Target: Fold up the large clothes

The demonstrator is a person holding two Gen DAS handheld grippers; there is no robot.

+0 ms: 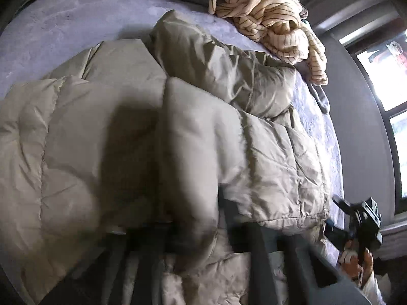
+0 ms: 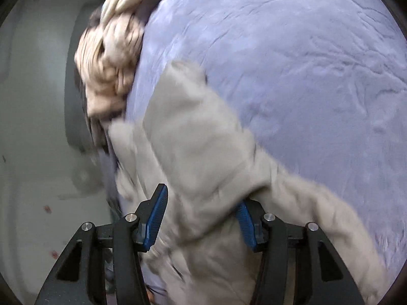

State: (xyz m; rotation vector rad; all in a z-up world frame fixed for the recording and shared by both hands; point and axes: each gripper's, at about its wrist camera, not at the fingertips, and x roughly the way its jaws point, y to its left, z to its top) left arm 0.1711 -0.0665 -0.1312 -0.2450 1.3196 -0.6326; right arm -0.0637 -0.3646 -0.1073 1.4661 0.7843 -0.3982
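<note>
Left wrist view: puffy quilted down jacket [image 1: 157,127] spread on lavender bed [image 1: 63,33], striped garment [image 1: 267,17] bunched beyond. Light, soft, slippery; best pinched at hem or seam. Left gripper [image 1: 193,233] pitched down, jaws clenched on jacket edge. Right wrist view: right gripper [image 2: 203,216] tilted downward, jaws parted around a jacket fold, grip unclear.

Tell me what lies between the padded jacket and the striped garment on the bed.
Only bare lilac bedcover separates the padded jacket from the striped garment; the left wrist view shows this.
</note>
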